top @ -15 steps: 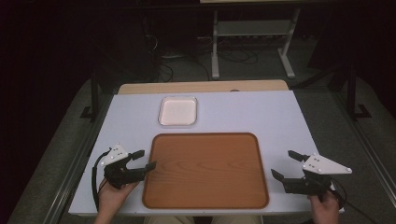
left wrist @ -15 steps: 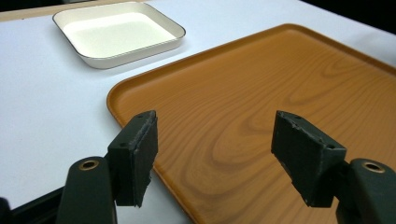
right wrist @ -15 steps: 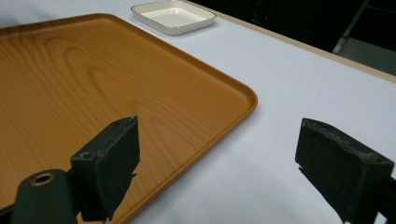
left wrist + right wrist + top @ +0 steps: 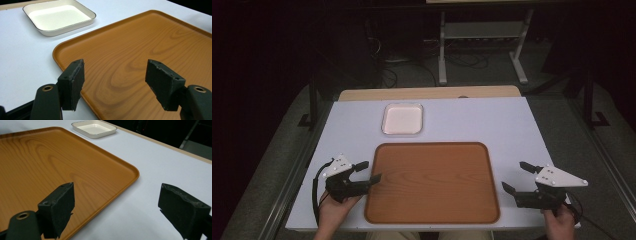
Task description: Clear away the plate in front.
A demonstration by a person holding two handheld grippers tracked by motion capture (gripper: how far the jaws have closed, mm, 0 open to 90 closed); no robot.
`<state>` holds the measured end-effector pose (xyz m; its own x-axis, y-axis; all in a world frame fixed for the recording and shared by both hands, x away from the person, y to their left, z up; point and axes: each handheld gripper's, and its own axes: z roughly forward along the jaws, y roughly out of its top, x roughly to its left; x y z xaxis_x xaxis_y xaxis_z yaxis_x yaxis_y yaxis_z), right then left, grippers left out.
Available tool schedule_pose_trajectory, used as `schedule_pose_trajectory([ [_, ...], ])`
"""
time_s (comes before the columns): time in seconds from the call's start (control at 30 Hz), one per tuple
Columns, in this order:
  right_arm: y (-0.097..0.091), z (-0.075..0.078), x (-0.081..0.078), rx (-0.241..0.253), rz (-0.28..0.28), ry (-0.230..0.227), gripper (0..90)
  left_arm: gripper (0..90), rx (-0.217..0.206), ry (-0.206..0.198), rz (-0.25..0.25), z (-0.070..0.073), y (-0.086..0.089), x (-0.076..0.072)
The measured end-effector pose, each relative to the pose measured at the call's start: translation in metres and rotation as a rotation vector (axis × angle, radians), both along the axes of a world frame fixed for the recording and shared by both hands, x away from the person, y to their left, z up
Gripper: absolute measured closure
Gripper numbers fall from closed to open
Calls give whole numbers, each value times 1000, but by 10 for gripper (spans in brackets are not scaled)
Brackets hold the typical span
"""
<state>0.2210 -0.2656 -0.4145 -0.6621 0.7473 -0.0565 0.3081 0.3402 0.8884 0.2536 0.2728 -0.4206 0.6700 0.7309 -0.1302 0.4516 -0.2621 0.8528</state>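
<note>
Grippers flank a wooden tray point(image 4: 432, 182) lying flat at the near middle of the white table point(image 4: 492, 120), its long axis running left to right; the left gripper point(image 4: 368, 172) and right gripper point(image 4: 516, 177) sit at either short side, jaws apart, nothing held. Beyond it rests a small white dish point(image 4: 402, 119). From the left gripper view, parted jaws straddle the tray's rim point(image 4: 56, 53). From the right gripper view, spread jaws hover near its corner point(image 4: 136, 173). Work appears barely begun; any grasp is yet to come.

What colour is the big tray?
Orange-brown wood grain tray, clearest in the left gripper view.
</note>
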Motion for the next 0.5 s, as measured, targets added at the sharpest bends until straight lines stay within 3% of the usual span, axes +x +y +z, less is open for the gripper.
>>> schedule_pose_trajectory([
  [0.5, 1, 0, 1, 4, 0, 4, 130, 303, -1, -1, -18, 1, -7, 3],
])
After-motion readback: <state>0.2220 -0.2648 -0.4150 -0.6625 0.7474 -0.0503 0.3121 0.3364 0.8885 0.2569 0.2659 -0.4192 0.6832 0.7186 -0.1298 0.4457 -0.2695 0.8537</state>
